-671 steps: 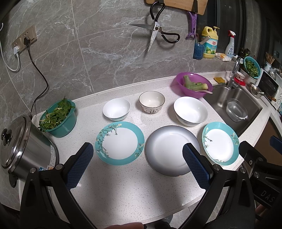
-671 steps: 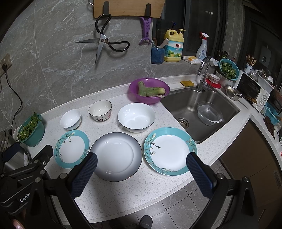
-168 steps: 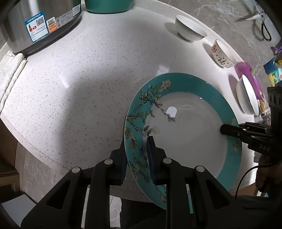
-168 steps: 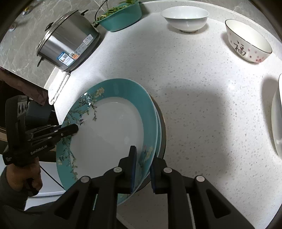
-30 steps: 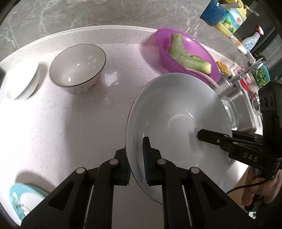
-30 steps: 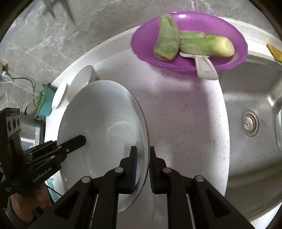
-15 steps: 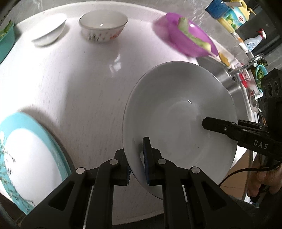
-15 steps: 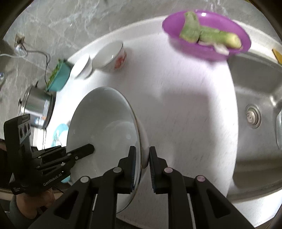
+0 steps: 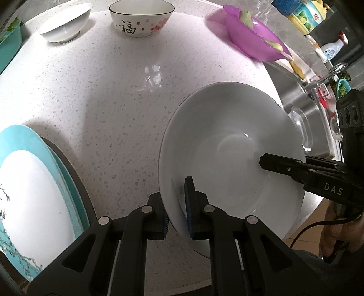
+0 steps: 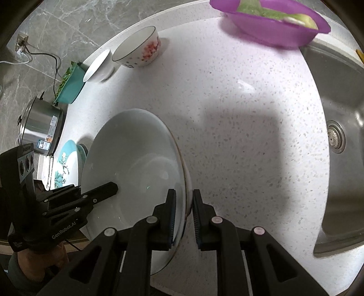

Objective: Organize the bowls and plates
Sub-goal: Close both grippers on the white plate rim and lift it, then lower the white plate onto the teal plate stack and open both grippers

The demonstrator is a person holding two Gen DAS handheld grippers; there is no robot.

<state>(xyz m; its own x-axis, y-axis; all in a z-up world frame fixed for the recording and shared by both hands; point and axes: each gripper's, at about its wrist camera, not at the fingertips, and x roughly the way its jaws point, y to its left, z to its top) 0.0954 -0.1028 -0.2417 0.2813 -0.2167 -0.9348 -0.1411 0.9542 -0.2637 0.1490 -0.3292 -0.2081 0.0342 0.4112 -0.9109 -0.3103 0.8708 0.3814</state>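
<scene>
Both claws, left gripper (image 9: 176,203) and right gripper (image 10: 183,207), pinch the big, empty, shiny white bowl (image 9: 229,145); the purple plastic bowl (image 9: 252,38) holds green vegetables (image 10: 268,10).

Large white glazed ceramic bowl (image 9: 232,145): smooth, glossy, with soft highlights. Pale speckled stone-look surface (image 9: 109,95): polished, faintly reflective. Translucent purple plastic basin (image 10: 273,25): smooth, shiny. Brushed stainless-steel sink (image 10: 341,95): satin metal. Turquoise-rimmed floral ceramic plate (image 9: 25,182): glossy glaze. Left hand-held gripper (image 9: 176,211): matt black plastic arms, ribbed blue pads, silver metal rivets. Steel cooker pot (image 10: 38,127): brushed metal sheen.
</scene>
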